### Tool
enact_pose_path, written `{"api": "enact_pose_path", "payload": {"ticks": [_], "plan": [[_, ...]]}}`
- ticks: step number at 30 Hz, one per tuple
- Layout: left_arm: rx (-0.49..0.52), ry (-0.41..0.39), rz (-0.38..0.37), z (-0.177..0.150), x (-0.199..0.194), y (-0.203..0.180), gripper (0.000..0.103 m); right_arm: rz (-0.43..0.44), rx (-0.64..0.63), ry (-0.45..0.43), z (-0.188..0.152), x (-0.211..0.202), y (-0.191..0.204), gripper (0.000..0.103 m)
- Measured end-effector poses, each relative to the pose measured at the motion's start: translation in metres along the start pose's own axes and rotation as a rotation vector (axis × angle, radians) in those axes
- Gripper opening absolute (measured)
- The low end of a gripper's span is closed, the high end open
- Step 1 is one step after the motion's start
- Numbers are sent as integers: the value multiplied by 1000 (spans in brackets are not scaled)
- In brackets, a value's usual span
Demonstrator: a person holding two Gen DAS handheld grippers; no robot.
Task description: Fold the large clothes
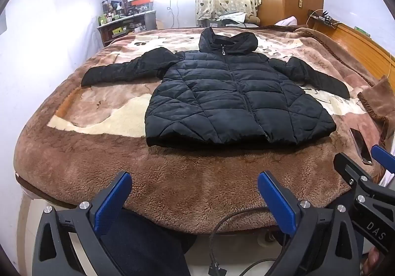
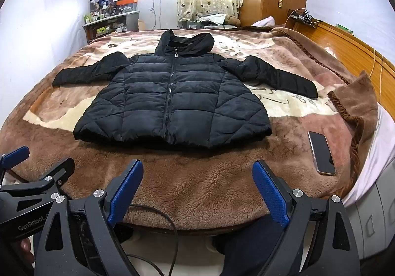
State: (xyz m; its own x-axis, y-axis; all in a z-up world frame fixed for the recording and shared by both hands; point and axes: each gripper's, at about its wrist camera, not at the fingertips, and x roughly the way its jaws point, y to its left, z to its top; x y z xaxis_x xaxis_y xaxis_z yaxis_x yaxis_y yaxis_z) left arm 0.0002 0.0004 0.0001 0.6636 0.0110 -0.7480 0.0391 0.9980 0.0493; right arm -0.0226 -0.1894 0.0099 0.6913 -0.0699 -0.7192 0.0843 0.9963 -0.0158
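Note:
A black hooded puffer jacket [image 1: 229, 96] lies flat and zipped on the brown fleece blanket [image 1: 172, 172], both sleeves spread out sideways, hood at the far end. It also shows in the right wrist view [image 2: 172, 101]. My left gripper [image 1: 195, 182] is open and empty, held near the bed's front edge, short of the jacket's hem. My right gripper [image 2: 197, 172] is open and empty beside it, also short of the hem. The right gripper shows at the left wrist view's right edge [image 1: 365, 160], and the left gripper at the right wrist view's left edge [image 2: 37, 160].
A phone [image 2: 322, 152] lies on the blanket [image 2: 197, 189] right of the jacket. A wooden headboard [image 2: 345, 49] runs along the right side. A cluttered shelf [image 2: 108, 22], curtains and a wardrobe stand beyond the bed. A black cable [image 2: 170, 226] hangs below the grippers.

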Motion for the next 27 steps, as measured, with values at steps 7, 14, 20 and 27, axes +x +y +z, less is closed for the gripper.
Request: {"api": "enact_pose_path", "payload": {"ticks": [7, 14, 20, 27], "plan": [[9, 17, -12, 0, 2, -2, 103, 3, 4, 1, -1, -2, 3, 90], [3, 51, -67, -3, 5, -8, 103, 4, 17, 8, 0, 1, -4, 90], [-15, 43, -94, -3, 6, -1, 103, -1, 25, 7, -1, 1, -5, 90], [-24, 42, -90, -2, 5, 2, 103, -19, 31, 6, -1, 1, -6, 90]]}}
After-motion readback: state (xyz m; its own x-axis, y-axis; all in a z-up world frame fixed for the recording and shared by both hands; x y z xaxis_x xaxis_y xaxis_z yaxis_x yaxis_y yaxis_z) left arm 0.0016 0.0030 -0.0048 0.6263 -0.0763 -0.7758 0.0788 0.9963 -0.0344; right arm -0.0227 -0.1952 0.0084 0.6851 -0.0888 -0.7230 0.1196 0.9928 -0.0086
